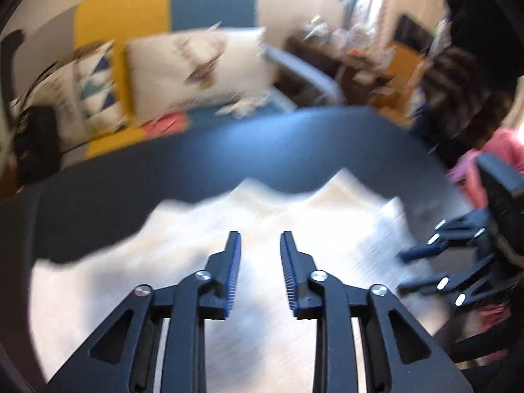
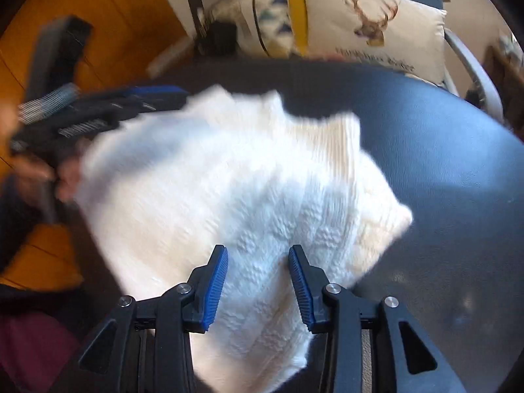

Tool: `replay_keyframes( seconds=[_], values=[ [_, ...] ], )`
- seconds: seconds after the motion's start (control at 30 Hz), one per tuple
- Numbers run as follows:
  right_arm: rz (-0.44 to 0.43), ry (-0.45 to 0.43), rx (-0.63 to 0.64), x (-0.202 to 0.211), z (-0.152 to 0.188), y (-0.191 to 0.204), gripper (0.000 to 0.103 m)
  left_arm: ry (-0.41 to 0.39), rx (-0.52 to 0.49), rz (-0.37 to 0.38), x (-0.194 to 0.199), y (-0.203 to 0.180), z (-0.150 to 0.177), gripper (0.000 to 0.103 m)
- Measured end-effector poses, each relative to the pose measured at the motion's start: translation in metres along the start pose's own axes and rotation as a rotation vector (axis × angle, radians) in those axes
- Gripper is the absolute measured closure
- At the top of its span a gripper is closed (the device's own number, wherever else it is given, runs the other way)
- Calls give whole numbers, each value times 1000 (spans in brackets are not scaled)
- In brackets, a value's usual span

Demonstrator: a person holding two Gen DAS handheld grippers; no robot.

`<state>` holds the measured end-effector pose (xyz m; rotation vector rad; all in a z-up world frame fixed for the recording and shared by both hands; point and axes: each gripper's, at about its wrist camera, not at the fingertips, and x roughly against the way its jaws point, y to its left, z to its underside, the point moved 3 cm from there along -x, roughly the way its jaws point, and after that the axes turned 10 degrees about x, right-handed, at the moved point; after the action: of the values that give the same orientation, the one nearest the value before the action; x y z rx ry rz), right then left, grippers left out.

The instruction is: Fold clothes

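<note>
A white knitted garment (image 2: 229, 180) lies folded in a rough bundle on the dark round table (image 2: 442, 163). In the right wrist view my right gripper (image 2: 258, 249) is open just above the garment's near part, with nothing clamped between its blue pads. My left gripper (image 2: 131, 104) is blurred at the garment's far left edge. In the left wrist view the left gripper (image 1: 260, 235) is open over the white garment (image 1: 196, 262). The right gripper (image 1: 407, 270) comes in from the right with its fingers apart. Both views are motion-blurred.
Behind the table (image 1: 229, 150) stands a yellow and blue sofa (image 1: 131, 16) with a deer-print cushion (image 2: 376, 23) and a triangle-print cushion (image 2: 275, 16). Wooden floor (image 2: 98, 16) shows at left. Pink clothing (image 1: 491, 160) sits at the table's right edge. A hand (image 2: 65, 177) holds the left gripper.
</note>
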<state>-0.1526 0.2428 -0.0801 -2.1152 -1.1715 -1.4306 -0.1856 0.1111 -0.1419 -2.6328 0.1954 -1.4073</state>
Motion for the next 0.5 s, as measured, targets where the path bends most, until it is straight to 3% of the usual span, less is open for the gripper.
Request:
replay_keyframes(
  seconds=[0.13, 0.3, 0.4, 0.5],
  values=[
    [65, -15, -34, 14, -3, 4, 64, 37, 52, -34, -3, 30, 24, 75],
    [54, -74, 8, 28, -23, 43, 64, -50, 118, -6, 41, 51, 39, 75],
    [52, -46, 34, 1, -36, 75, 64, -85, 142, 6, 65, 62, 53, 75],
    [168, 64, 41, -26, -23, 79, 64, -82, 147, -8, 74, 73, 70, 75]
  ],
)
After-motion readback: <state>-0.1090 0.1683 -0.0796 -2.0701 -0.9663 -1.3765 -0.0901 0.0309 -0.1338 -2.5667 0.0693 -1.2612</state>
